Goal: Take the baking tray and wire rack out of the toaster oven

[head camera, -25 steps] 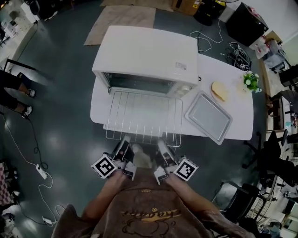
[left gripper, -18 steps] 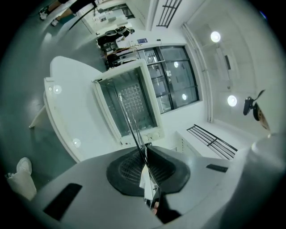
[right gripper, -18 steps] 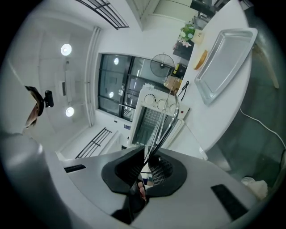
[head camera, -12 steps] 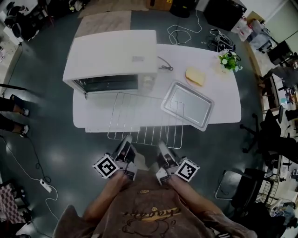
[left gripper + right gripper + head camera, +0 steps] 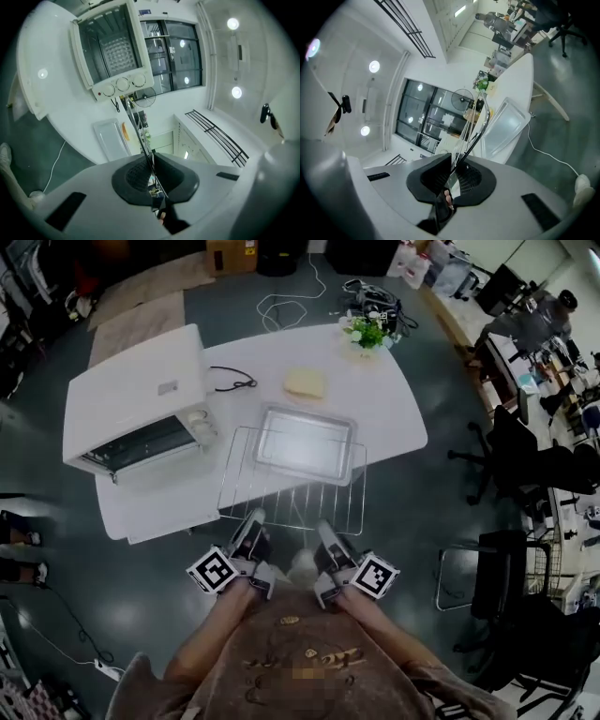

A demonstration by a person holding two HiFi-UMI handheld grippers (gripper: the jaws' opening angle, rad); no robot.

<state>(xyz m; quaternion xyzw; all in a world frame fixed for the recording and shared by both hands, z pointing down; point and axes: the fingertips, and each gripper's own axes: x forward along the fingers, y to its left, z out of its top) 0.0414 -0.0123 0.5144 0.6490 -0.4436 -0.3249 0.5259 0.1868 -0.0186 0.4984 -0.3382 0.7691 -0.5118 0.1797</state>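
Jaws on our left gripper (image 5: 251, 523) and right gripper (image 5: 324, 529) pinch the wire rack's (image 5: 291, 504) near edge, both pointing forward, side by side.

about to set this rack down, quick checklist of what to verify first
1. Grip of left gripper on wire rack, near edge: ok, shut on it.
2. Grip of right gripper on the same edge: ok.
3. Wire rack fully outside toaster oven: ok.
4. Baking tray out, on the table: ok.
5. Spot under wire rack free: not ok, its far part overlaps the baking tray.
6. Wire rack touching baking tray: cannot tell.
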